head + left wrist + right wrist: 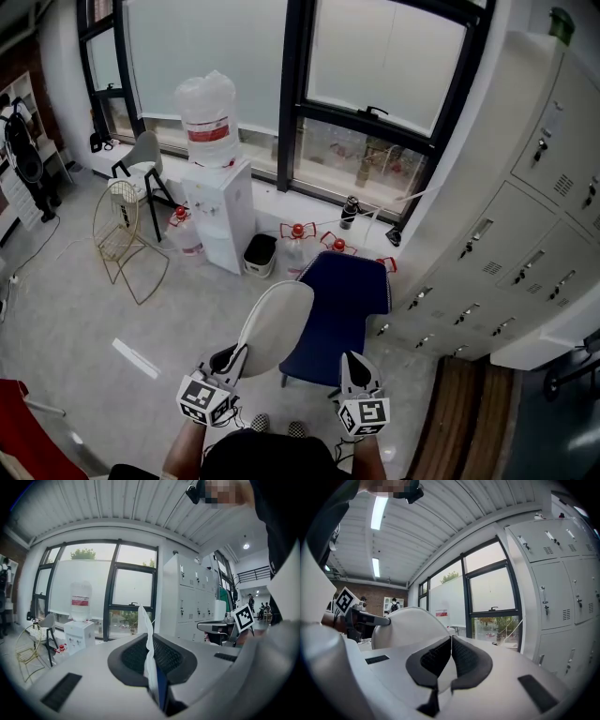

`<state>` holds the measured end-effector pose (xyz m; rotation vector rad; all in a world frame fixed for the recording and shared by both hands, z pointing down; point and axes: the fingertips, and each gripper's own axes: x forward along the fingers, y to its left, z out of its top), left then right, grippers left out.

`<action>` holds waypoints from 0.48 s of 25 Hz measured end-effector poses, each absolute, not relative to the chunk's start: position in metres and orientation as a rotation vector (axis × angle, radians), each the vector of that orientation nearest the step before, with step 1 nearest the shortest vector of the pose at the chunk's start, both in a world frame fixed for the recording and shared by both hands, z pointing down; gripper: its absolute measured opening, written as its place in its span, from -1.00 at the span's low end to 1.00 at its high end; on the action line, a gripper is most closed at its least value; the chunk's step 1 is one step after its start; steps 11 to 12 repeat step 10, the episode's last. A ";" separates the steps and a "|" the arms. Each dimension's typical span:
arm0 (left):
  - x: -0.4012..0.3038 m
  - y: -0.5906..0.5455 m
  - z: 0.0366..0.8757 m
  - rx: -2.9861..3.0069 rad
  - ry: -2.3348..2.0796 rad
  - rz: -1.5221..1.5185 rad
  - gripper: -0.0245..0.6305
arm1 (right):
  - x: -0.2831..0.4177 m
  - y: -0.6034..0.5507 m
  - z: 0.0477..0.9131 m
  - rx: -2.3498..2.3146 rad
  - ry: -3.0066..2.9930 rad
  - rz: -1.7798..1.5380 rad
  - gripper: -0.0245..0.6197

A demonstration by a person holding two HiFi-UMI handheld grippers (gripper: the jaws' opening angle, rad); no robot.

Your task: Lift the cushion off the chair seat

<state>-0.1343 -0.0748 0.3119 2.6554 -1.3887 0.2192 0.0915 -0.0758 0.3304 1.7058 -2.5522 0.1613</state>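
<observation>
A pale grey oval cushion [277,323] hangs tilted in the air, to the left of and above the blue chair seat [342,300]. My left gripper [228,360] is shut on the cushion's near lower edge. In the left gripper view the thin white cushion edge [145,630] stands upright, pinched between the jaws of the left gripper [149,641], with a blue strip lower in the gap. My right gripper [357,368] hovers over the chair's near edge, apart from the cushion. In the right gripper view the right gripper [451,641] is shut with nothing in it, and the cushion [410,625] bulges at the left.
A white water dispenser [220,211] with a bottle stands by the window, with a small dark bin [260,254] beside it. A wire chair [122,234] and a grey chair [142,161] stand to the left. Grey lockers [525,225] line the right side. Small red items lie behind the blue chair.
</observation>
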 end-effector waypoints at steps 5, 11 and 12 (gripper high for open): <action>-0.131 -0.075 0.311 2.666 -1.379 0.217 -0.82 | 0.092 -0.075 0.331 1.704 -2.554 0.161 -0.83; -0.133 -0.078 0.313 2.659 -1.387 0.219 -0.82 | 0.093 -0.077 0.330 1.712 -2.553 0.162 -0.83; -0.133 -0.078 0.313 2.659 -1.387 0.219 -0.82 | 0.093 -0.077 0.330 1.712 -2.553 0.162 -0.83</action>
